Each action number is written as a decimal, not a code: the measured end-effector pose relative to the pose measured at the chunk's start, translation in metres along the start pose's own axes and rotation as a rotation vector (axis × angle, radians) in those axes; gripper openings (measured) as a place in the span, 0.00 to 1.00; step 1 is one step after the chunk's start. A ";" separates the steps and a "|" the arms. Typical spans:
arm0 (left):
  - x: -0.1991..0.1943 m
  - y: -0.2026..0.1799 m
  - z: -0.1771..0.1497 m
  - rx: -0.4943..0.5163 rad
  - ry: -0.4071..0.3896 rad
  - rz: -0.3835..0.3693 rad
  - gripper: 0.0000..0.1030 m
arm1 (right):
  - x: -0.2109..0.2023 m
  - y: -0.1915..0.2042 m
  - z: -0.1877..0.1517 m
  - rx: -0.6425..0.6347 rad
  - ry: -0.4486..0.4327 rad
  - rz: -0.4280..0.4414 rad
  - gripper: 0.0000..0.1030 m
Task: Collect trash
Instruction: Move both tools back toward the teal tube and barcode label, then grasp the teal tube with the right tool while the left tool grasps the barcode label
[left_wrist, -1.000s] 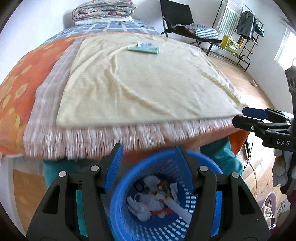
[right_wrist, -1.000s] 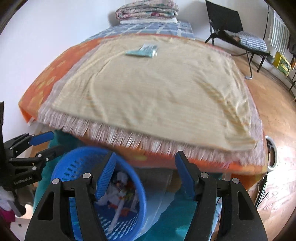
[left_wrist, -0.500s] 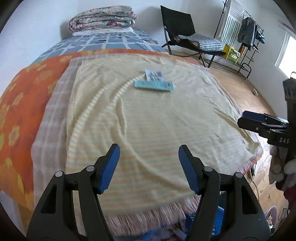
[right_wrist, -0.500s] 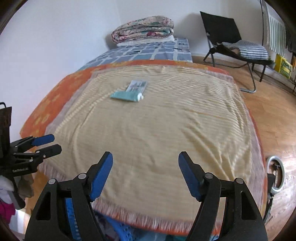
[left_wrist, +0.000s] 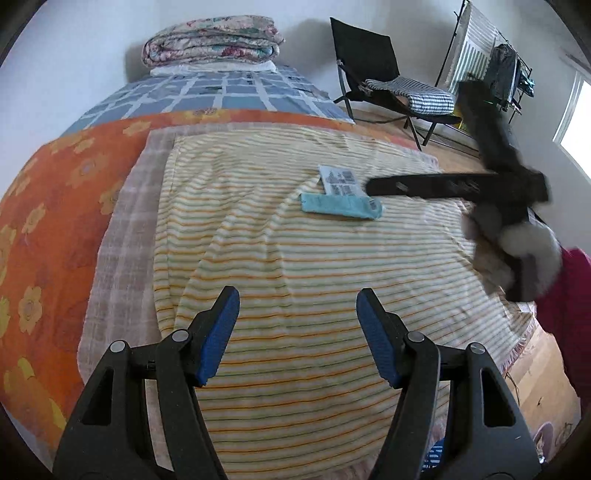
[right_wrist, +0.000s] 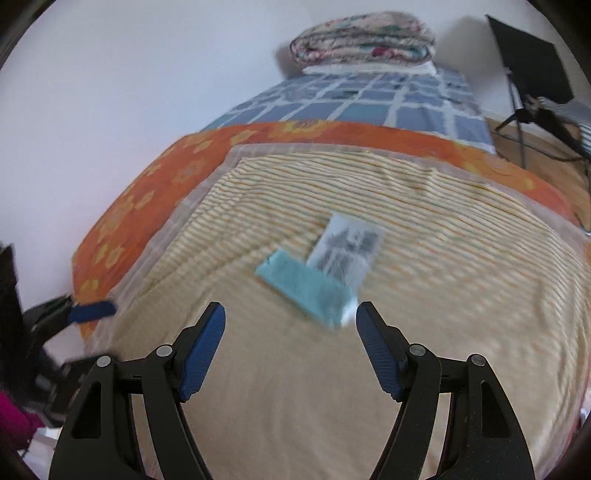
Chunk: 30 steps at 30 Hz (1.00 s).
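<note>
A teal packet (left_wrist: 340, 206) and a white printed wrapper (left_wrist: 340, 180) lie together on the striped yellow blanket (left_wrist: 295, 277) on the bed. In the right wrist view the teal packet (right_wrist: 306, 290) and the white wrapper (right_wrist: 347, 251) sit just beyond my right gripper (right_wrist: 290, 332), which is open and empty above the blanket. My left gripper (left_wrist: 297, 317) is open and empty, well short of the trash. The right gripper's arm (left_wrist: 454, 186) reaches in from the right, its tip next to the wrapper.
An orange flowered cover (left_wrist: 55, 192) and a blue checked sheet (left_wrist: 221, 92) lie under the blanket, with folded quilts (left_wrist: 210, 40) at the head. A black folding chair (left_wrist: 388, 85) and a clothes rack (left_wrist: 502, 70) stand at the right. A bit of the blue basket (left_wrist: 437, 456) shows below the bed's edge.
Both grippers rose from the blue basket on the floor to above the bed. The right gripper moved forward close to the teal packet and wrapper.
</note>
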<state>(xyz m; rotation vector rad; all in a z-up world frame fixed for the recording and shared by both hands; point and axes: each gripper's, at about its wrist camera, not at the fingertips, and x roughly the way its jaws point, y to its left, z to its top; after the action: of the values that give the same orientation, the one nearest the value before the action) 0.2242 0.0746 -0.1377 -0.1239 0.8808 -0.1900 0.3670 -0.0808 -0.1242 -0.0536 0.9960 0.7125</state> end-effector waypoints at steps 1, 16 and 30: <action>0.001 0.005 -0.001 -0.004 0.005 0.000 0.66 | 0.013 -0.003 0.007 0.006 0.017 0.009 0.71; 0.005 0.039 -0.001 -0.068 0.001 0.031 0.66 | 0.051 0.010 -0.006 -0.054 0.206 0.054 0.51; 0.038 0.004 0.042 -0.025 0.010 -0.012 0.66 | 0.008 -0.012 -0.056 0.011 0.215 -0.122 0.33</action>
<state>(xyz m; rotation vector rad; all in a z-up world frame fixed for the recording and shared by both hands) 0.2805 0.0720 -0.1402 -0.1517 0.8932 -0.1906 0.3345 -0.1063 -0.1652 -0.1832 1.1921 0.5977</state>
